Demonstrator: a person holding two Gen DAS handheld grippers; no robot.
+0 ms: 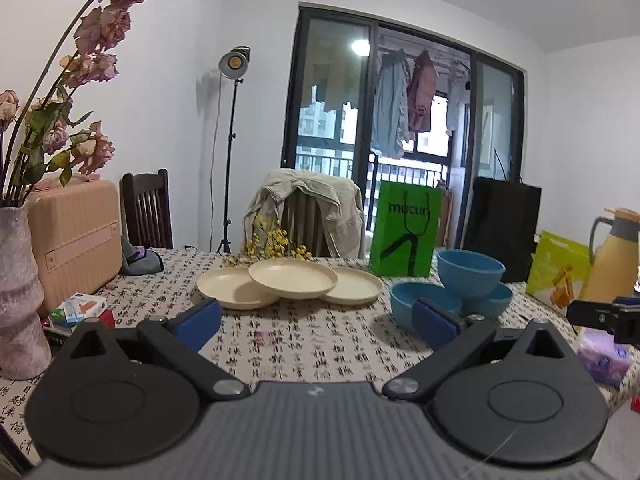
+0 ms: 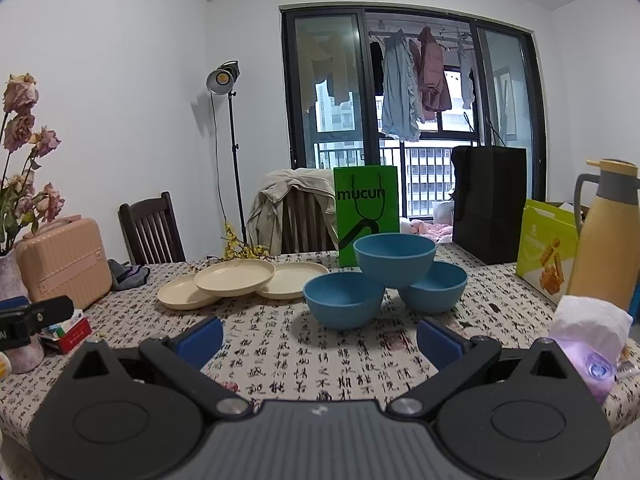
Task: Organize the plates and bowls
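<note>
Three plates point(image 2: 236, 280) are set on the table point(image 2: 304, 360), the middle one resting on the two beside it. To their right, three bowls point(image 2: 394, 258) are grouped, one propped on the other two. A paper bag point(image 2: 366, 208) is stood just behind the bowls. A case point(image 2: 64, 264) and a vase point(image 1: 18, 292) are placed at the left, a flask point(image 2: 604, 236) at the right. Two chairs point(image 2: 150, 230) are placed behind the table.

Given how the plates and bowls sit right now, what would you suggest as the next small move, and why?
Probably advance the open right gripper toward the top blue bowl, since it perches on the rims of two other bowls and looks least stable. The left gripper is open too, holding nothing.
</note>
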